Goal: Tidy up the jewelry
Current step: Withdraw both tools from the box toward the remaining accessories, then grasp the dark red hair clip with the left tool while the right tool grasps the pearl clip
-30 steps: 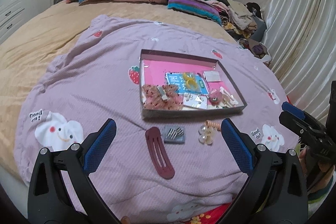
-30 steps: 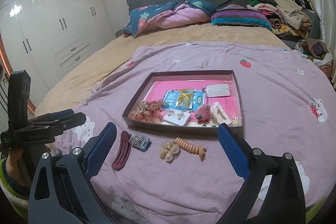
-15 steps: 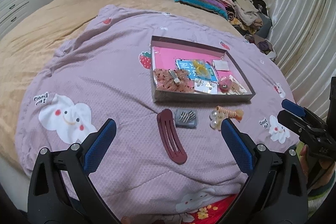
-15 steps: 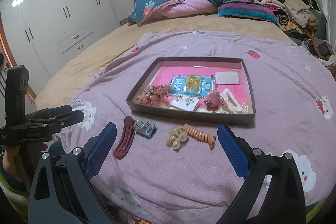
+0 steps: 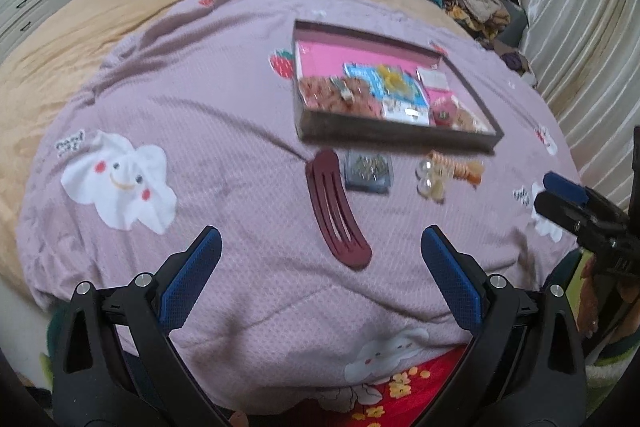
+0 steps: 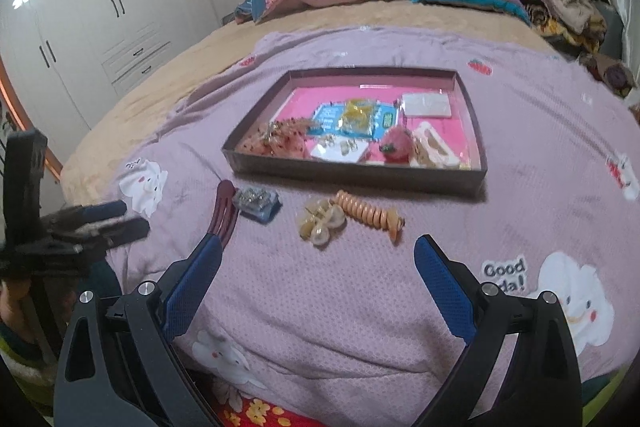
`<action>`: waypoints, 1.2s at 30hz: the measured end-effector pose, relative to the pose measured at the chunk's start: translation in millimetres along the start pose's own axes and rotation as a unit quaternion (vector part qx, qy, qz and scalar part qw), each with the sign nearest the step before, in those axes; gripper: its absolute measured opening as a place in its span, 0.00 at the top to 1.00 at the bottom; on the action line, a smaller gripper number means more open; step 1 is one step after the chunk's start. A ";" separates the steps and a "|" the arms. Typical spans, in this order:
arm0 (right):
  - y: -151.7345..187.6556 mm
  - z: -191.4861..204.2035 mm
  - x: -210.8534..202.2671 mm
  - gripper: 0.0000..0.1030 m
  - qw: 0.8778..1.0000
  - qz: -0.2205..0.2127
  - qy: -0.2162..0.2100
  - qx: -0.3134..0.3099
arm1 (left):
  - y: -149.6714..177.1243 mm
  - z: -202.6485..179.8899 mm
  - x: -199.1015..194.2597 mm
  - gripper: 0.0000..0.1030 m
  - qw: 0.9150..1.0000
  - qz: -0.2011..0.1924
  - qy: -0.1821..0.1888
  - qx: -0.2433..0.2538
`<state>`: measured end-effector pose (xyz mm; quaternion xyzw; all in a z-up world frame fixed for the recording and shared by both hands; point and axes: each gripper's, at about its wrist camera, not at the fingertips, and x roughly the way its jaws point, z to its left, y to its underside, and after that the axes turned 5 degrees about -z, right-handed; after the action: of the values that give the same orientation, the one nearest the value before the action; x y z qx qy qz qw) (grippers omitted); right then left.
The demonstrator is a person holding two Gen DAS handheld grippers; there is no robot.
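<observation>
Four loose pieces are lying on the lilac blanket just in front of the jewelry tray — a dark red hair clip, a small clear box of pins, a pearl bow clip and an orange spiral hair tie — and over the last second both cameras have been closing in on them, so they are looming larger and lower in each view. The left gripper is hanging with its jaws spread wide and empty, now lined up over the near end of the dark red hair clip; the right gripper is likewise wide apart and empty, now framing the pearl bow clip and the orange spiral hair tie. Nothing has been touched yet. The approach is reading as the start of the first pick-ups, with the tray already holding several sorted pieces and all four stragglers waiting outside it.
</observation>
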<state>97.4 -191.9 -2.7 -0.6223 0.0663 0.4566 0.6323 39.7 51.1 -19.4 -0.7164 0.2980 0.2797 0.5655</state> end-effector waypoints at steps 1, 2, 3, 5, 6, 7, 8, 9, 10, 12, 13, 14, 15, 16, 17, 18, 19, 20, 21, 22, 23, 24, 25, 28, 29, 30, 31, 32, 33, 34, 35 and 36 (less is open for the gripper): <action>1.1 -2.3 1.1 0.07 1.000 0.003 -0.003 0.005 | 3.1 -2.7 3.0 0.09 1.000 0.004 0.001 0.003; 2.2 -4.9 2.4 0.07 1.000 0.006 -0.005 0.010 | 5.3 -4.9 6.0 0.09 1.000 0.007 0.000 0.006; 2.9 -6.6 3.0 0.07 1.000 0.007 -0.007 0.012 | 7.0 -6.3 8.9 0.09 1.000 0.010 -0.002 0.008; 4.1 -8.9 4.7 0.07 1.000 0.010 -0.007 0.014 | 10.6 -9.7 18.2 0.09 1.000 0.020 -0.006 0.013; 4.7 -10.0 5.8 0.07 1.000 0.011 -0.008 0.014 | 11.3 -10.6 21.4 0.09 1.000 0.021 -0.006 0.016; 5.2 -10.0 7.0 0.07 1.000 0.012 -0.010 0.014 | 12.0 -12.1 27.3 0.09 0.999 0.024 -0.012 0.021; 5.7 -11.3 9.1 0.07 1.000 0.015 -0.010 0.016 | 12.1 -12.9 32.0 0.09 0.999 0.028 -0.015 0.023; 6.1 -12.5 11.5 0.07 1.000 0.017 -0.011 0.018 | 12.0 -13.7 37.6 0.10 0.999 0.032 -0.013 0.025; 6.6 -13.6 14.3 0.07 1.000 0.020 -0.012 0.019 | 11.8 -14.0 41.6 0.16 0.999 0.034 -0.013 0.025; 7.2 -14.5 19.1 0.07 0.999 0.026 -0.013 0.021 | 10.1 -13.1 55.2 0.26 0.999 0.045 -0.011 0.021; 7.4 -15.4 22.9 0.07 0.999 0.029 -0.016 0.021 | 9.7 -11.8 59.8 0.33 0.999 0.050 -0.011 0.019; 7.2 -15.8 26.4 0.07 0.999 0.033 -0.018 0.022 | 8.8 -10.8 65.7 0.40 0.998 0.056 -0.011 0.016; 7.3 -16.4 29.8 0.09 0.999 0.038 -0.020 0.024 | 8.1 -9.7 73.3 0.42 0.998 0.062 -0.008 0.014; 7.3 -16.8 34.6 0.11 0.998 0.044 -0.025 0.025 | 7.5 -9.5 77.9 0.45 0.998 0.065 -0.010 0.012; 7.3 -16.3 37.8 0.13 0.998 0.048 -0.027 0.024 | 7.0 -8.9 83.3 0.45 0.998 0.067 -0.013 0.012; 7.2 -15.6 41.9 0.15 0.998 0.054 -0.027 0.024 | 6.4 -8.4 88.1 0.45 0.998 0.065 -0.018 0.013; 7.1 -14.9 47.4 0.16 0.997 0.061 -0.028 0.025 | 5.9 -7.8 91.5 0.47 0.998 0.063 -0.023 0.014; 7.1 -14.2 50.4 0.17 0.997 0.063 -0.031 0.026 | 5.4 -7.2 94.9 0.49 0.998 0.062 -0.029 0.016; 7.2 -13.6 54.8 0.19 0.997 0.068 -0.036 0.029 | 4.9 -6.3 98.2 0.49 0.997 0.061 -0.033 0.018; 6.9 -12.8 61.4 0.19 0.996 0.076 -0.039 0.033 | 3.5 -5.2 99.3 0.52 0.997 0.059 -0.034 0.018; 6.7 -11.9 66.6 0.21 0.995 0.081 -0.041 0.037 | 2.9 -3.6 99.4 0.56 0.998 0.058 -0.035 0.019; 6.1 -11.1 70.7 0.22 0.995 0.085 -0.042 0.039 | 2.8 -2.4 98.8 0.58 0.998 0.057 -0.034 0.019; 5.7 -10.6 75.6 0.23 0.994 0.089 -0.043 0.042 | 2.5 -1.4 98.0 0.63 0.998 0.057 -0.034 0.021; 3.4 -8.8 91.6 0.28 0.993 0.101 -0.042 0.054 | 2.2 7.1 94.0 0.76 0.998 0.054 -0.032 0.017; 2.9 -8.1 97.4 0.32 0.992 0.106 -0.042 0.058 | 2.2 9.8 93.0 0.76 0.998 0.055 -0.026 0.013; 2.8 -6.7 102.8 0.37 0.991 0.109 -0.043 0.062 | 2.2 12.2 91.3 0.76 0.998 0.055 -0.023 0.011; 2.7 -5.5 109.0 0.40 0.991 0.113 -0.041 0.064 | 2.5 13.4 89.4 0.76 0.998 0.055 -0.022 0.011; 2.9 -4.8 112.7 0.47 0.991 0.114 -0.035 0.063 | 2.4 14.1 87.7 0.76 0.998 0.055 -0.022 0.011; 2.5 -4.4 117.0 0.53 0.991 0.114 -0.028 0.062 | 2.6 15.4 84.8 0.76 0.998 0.053 -0.021 0.010; 2.5 -4.4 119.8 0.58 0.992 0.110 -0.021 0.062 | 2.5 15.6 83.1 0.76 0.998 0.053 -0.021 0.010; 2.6 -4.6 120.7 0.61 0.992 0.107 -0.019 0.061 | 2.8 17.2 79.6 0.76 0.998 0.052 -0.021 0.010; 2.1 -5.5 120.8 0.61 0.993 0.102 -0.022 0.062 | 2.9 19.0 75.4 0.76 0.999 0.049 -0.020 0.009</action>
<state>168.0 -137.2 -84.2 -0.5616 0.1439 0.5273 0.6212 86.6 60.7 -80.8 -0.6896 0.3238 0.3189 0.5638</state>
